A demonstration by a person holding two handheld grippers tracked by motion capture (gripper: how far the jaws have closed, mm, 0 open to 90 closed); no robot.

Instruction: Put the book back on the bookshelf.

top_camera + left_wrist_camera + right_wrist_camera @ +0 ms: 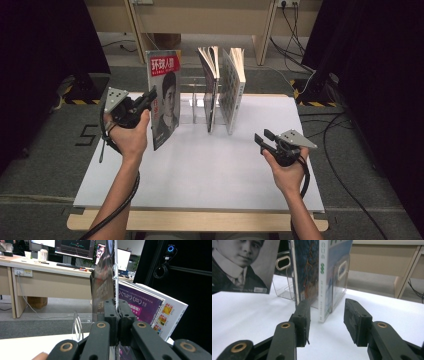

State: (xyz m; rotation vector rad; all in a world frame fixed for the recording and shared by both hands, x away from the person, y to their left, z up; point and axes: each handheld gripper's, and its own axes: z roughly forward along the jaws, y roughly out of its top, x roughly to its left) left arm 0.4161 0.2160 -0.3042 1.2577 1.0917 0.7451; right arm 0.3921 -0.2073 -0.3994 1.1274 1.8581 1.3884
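Note:
A magazine (164, 97) with a red title block and a portrait cover is held upright above the white table top (200, 165), at the left. My left gripper (148, 99) is shut on its spine edge; in the left gripper view the jaws pinch the magazine (105, 287) at the left gripper (117, 315). Two books (210, 85) (234, 87) stand upright in a clear acrylic rack (192, 107) at the back middle. My right gripper (261, 138) hovers open over the table to the right, its jaws apart with nothing between them at the right gripper (327, 322), pointing at the books (325, 277).
Clear rack dividers (284, 277) stand behind and left of the books. A wooden desk (200, 20) and cables (300, 45) lie beyond the table. Dark curtains flank both sides. The table's front edge (200, 220) is wooden.

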